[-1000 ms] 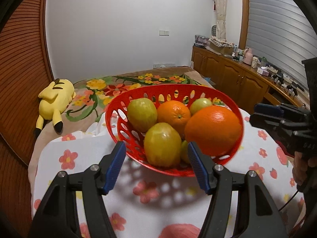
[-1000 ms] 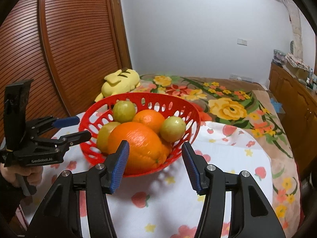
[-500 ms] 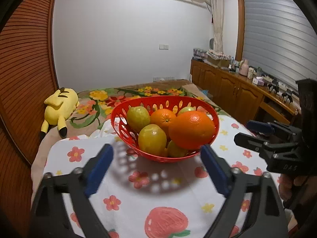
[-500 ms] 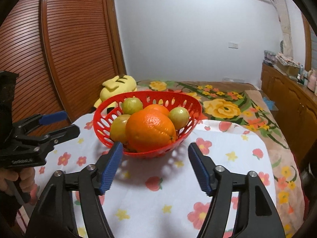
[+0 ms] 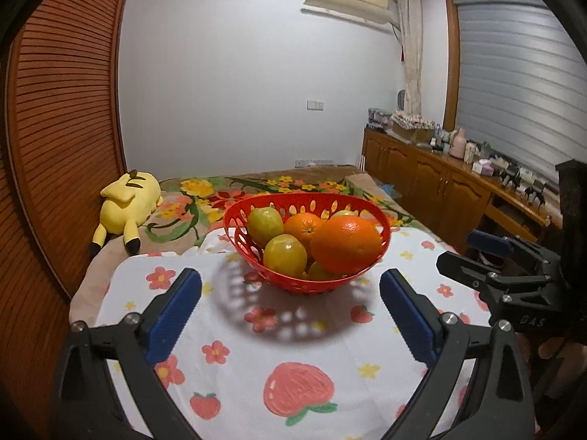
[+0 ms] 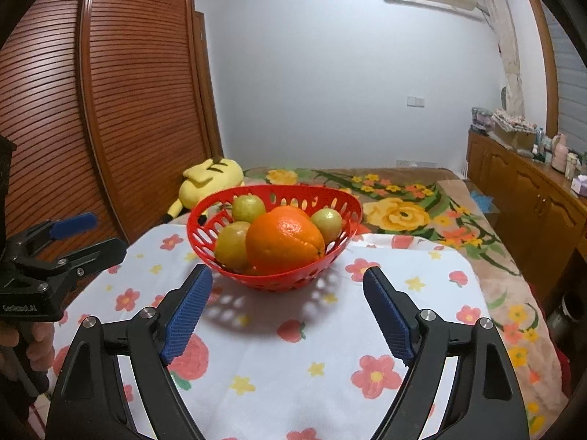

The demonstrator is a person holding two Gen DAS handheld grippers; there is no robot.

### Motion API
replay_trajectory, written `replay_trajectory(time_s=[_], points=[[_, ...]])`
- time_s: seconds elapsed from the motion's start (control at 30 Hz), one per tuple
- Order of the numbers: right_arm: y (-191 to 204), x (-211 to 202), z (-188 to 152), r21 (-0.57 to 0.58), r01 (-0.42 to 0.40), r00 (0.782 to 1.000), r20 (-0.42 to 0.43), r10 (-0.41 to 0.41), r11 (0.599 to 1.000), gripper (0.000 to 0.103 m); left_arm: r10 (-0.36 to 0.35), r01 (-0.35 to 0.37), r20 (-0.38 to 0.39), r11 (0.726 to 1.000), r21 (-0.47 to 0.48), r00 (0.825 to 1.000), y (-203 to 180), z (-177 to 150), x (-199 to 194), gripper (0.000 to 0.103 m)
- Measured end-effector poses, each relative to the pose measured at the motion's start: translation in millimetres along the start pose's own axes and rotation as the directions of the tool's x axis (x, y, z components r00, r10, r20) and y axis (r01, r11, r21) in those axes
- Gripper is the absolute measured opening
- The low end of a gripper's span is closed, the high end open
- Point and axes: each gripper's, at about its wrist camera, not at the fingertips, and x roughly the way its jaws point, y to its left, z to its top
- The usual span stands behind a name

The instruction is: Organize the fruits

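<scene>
Two oranges and several yellow-green fruits sit piled in the red basket (image 5: 381,227), which stands on the flowered tablecloth (image 5: 256,366) near the table's far edge, in front of both my grippers. I judge the big orange (image 5: 346,245) to be the heaviest piece: firm, round, with a slightly pebbled skin that should give the pads some bite, so I would take it across its widest part. It lies highest on the near side of the pile, easiest to reach from the right wrist view. The smaller orange (image 5: 303,227) sits behind it. The green fruits (image 5: 285,255) look smooth and likely slicker and easier to bruise; a gentle squeeze seems wise. The basket is thin perforated plastic, probably light, and I expect it could slide or tip if I push on its rim.

My left gripper (image 5: 290,313) has its jaws spread wide, holding nothing and touching nothing, above the cloth short of the basket. My right gripper (image 6: 286,311) is likewise wide apart and empty, short of the basket.
</scene>
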Motion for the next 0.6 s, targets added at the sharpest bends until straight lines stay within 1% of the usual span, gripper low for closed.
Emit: replay_trajectory(time_s=[0.07,0.17,0.33,0.47,0.6], points=[[2.9,-8.6,-0.9,0.003,0.004,1.0,0.016,-0.004,1.0,0.086,0.016,-0.016,0.017,1.0,0.005,1.0,-2.7,-1.6,-10.5,0.099],[6.1,-18.4,-1.5,0.002,0.007,0.999,0.033,-0.007,1.0,0.086,0.017,-0.017,0.035,1.0,0.007,0.999,-4.3,-3.5,-24.1,0.099],[12.1,-33.6,-2.8,-0.005,0.022,0.998,0.063,-0.021,1.0,0.086,0.017,-0.017,0.037,1.0,0.0,0.999,-4.6,-6.1,-39.2,0.099],[12.6,-48.1,-4.1,-0.002,0.035,0.995,0.096,-0.034,0.999,0.086,0.032,-0.032,0.05,0.999,0.008,0.998,-4.5,-7.2,-48.9,0.099],[12.4,-58.8,-6.9,-0.001,0.045,0.993,0.109,-0.045,0.999,0.086,0.033,-0.033,0.064,0.999,0.004,0.997,-3.8,-7.9,-58.6,0.099]])
